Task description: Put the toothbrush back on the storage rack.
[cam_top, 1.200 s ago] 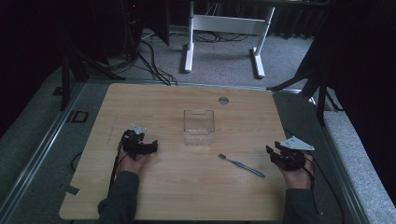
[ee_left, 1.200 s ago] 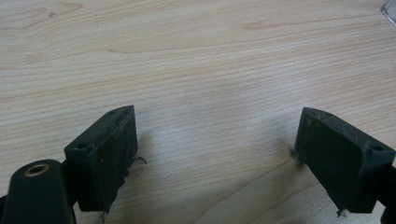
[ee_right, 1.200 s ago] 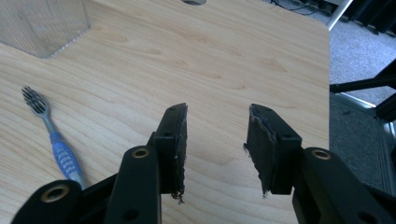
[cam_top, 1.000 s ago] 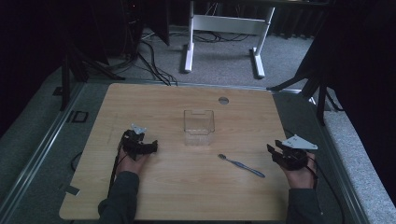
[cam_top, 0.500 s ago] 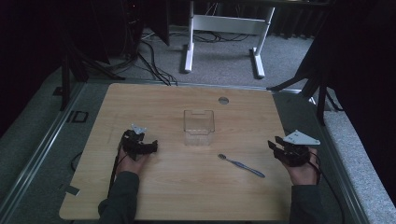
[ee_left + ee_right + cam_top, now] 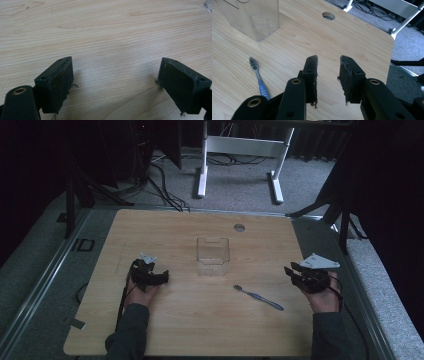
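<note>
A blue-handled toothbrush (image 6: 257,296) lies flat on the wooden table (image 6: 175,330), bristle end toward a clear plastic container (image 6: 212,255) that stands upright at the middle. My right gripper (image 6: 292,272) hovers right of the toothbrush, apart from it. In the right gripper view its jaws (image 6: 328,60) have just been closing and stand partly open with nothing between them; the toothbrush (image 6: 258,77) lies to their left, the container (image 6: 254,17) beyond. My left gripper (image 6: 162,277) rests left of the container, its jaws (image 6: 117,65) wide open over bare wood.
A round cable hole (image 6: 239,227) sits near the table's far edge. White desk legs (image 6: 202,165) and cables lie on the carpet beyond the table. A metal rail (image 6: 50,280) runs along the left side. The container's corner (image 6: 208,3) shows far off in the left gripper view.
My right gripper has lifted a little above the table at the right. The left gripper, toothbrush and container have stayed where they were.
</note>
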### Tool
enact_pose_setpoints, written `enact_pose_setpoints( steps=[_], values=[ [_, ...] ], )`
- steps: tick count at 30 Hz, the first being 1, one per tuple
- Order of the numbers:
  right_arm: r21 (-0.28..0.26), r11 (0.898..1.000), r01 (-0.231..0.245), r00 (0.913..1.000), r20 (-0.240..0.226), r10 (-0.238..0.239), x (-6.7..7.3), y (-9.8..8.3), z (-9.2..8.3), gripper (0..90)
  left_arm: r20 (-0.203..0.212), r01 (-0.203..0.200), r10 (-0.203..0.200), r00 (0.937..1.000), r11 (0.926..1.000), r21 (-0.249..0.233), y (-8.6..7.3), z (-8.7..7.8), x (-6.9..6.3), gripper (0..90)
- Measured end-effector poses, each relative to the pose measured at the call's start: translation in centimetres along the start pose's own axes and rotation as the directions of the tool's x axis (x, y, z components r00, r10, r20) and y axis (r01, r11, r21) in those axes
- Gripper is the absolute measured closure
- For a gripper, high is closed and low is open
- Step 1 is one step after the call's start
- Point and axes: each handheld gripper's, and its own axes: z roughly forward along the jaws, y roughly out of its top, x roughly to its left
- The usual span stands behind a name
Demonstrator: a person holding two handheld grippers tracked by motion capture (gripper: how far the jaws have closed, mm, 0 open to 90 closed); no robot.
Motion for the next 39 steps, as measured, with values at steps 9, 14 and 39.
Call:
enact_pose_setpoints(
  steps=[9,14,39],
  values=[
    [0.023,0.999,0.037,0.9992,-0.013,-0.037,-0.1,1.2,-0.2,67.1,0.0,0.002,-0.002,1.0,1.0,0.0,0.0,0.0,0.0,13.6],
    [0.038,0.998,0.047,0.9988,-0.017,-0.046,0.0,1.5,-0.1,67.0,0.0,0.001,-0.001,1.0,1.0,0.0,0.0,0.0,0.0,13.6],
    [0.129,0.978,0.165,0.9828,-0.104,-0.152,1.0,4.3,1.3,66.5,0.0,0.0,0.0,1.0,1.0,0.0,0.0,0.0,0.0,13.6]
  ],
)
